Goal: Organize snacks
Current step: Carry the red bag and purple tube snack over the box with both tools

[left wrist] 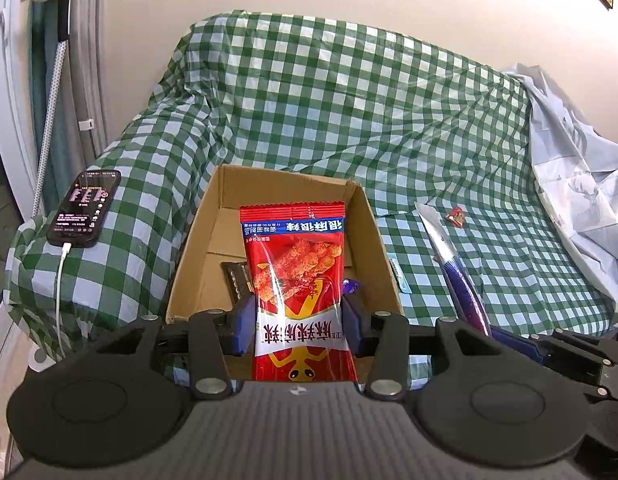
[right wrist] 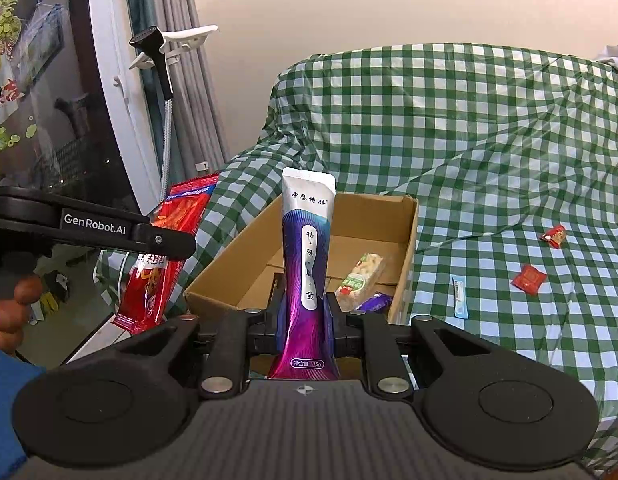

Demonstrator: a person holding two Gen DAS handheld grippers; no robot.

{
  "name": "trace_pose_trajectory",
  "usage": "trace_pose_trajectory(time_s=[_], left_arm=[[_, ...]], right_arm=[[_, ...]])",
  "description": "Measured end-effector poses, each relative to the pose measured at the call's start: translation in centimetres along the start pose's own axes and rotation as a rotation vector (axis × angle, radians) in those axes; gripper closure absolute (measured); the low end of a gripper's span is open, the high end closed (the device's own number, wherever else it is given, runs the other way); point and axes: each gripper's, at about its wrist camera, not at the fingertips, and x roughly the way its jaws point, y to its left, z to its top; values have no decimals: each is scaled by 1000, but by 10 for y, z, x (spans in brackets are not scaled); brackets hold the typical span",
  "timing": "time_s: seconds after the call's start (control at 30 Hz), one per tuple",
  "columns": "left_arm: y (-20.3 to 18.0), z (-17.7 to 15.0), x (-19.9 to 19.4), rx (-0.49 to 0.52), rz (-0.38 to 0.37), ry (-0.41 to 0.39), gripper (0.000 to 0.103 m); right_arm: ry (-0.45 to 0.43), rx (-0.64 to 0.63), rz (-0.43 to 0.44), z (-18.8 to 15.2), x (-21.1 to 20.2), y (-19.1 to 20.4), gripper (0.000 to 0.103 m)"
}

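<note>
- the cardboard box [left wrist: 189, 280] sits open on the green checked cloth [left wrist: 349, 120], flaps up.
- inside it lie a pale nougat-like bar [right wrist: 359, 276], a small purple wrapped sweet [right wrist: 375, 302] and a dark packet [left wrist: 237, 280] flat on the bottom.
- the left gripper [left wrist: 299, 324] has its blue pads pinching the red snack bag [left wrist: 297, 280] across its lower half; the bag stands upright over the near part of the box.
- the right gripper [right wrist: 305, 320] is closed on the purple and white sachet [right wrist: 307, 260], squeezing its narrow waist, with the sachet upright at the box's near edge.
- from the right wrist view the left gripper's black arm crosses at the left with the red bag hanging below it, just beside the box's left wall.
- out on the cloth to the right of the box: a thin pale blue stick packet [right wrist: 460, 296] close by, and two small red wrapped sweets [right wrist: 529, 278] [right wrist: 553, 235] farther off.
- a phone [left wrist: 85, 206] with a lit screen rests on the covered armrest to the left, a white cable plugged in.
- crumpled pale plastic sheeting [left wrist: 581, 184] is heaped at the far right.
</note>
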Motion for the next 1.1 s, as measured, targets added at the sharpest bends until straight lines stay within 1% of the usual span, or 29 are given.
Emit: trace_pose_trajectory(time_s=[0.7, 1.1], left_arm=[[12, -3, 38, -30, -2, 92, 53], [22, -1, 65, -51, 7, 147, 53]], right_arm=[[95, 14, 1, -4, 28, 1, 84], [151, 31, -5, -5, 53, 0, 84]])
